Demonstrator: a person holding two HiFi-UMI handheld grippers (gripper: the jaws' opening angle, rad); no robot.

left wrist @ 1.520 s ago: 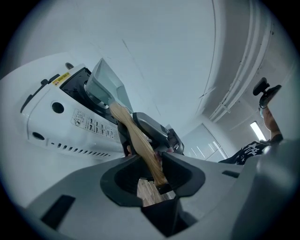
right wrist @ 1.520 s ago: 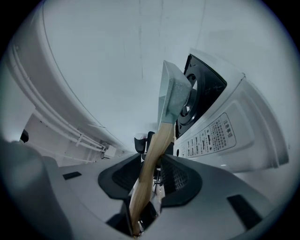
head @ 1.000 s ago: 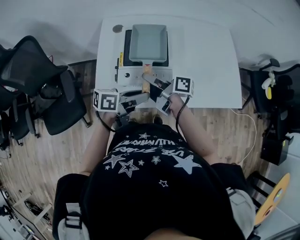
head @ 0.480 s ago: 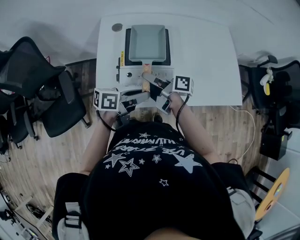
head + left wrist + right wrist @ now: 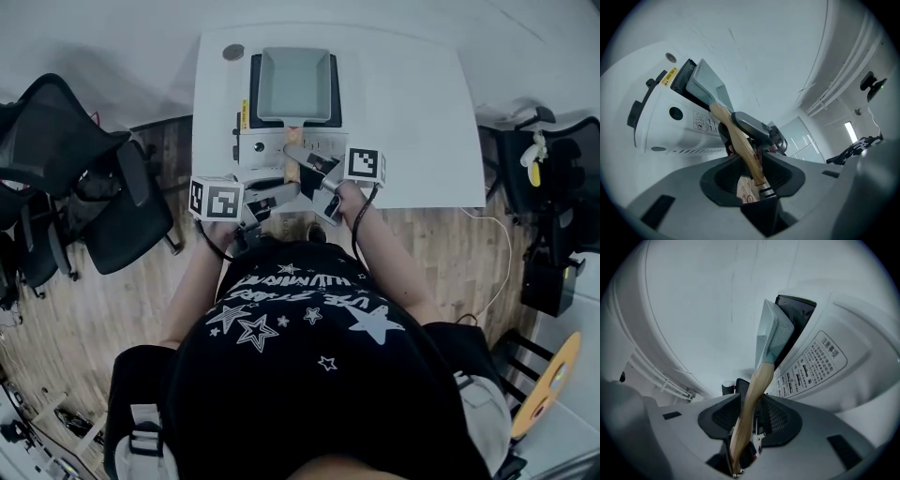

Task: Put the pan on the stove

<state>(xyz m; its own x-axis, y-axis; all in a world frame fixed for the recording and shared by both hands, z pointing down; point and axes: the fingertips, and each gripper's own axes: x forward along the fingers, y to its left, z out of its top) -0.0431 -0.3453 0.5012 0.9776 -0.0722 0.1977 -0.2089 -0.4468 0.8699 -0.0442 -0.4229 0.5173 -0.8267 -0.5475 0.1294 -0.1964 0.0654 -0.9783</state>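
Note:
A square grey pan with a wooden handle lies over the black top of the white stove on the white table. Whether the pan rests on the stove or hangs just above it I cannot tell. My left gripper comes in from the left and my right gripper from the right. Both are shut on the handle near the table's front edge. In the left gripper view the handle runs between my left gripper jaws up to the pan. The right gripper view shows the handle clamped in my right gripper below the pan.
A small round grey disc lies at the table's back left corner. Black office chairs stand left of the table, more dark gear to its right. A cable trails on the wooden floor.

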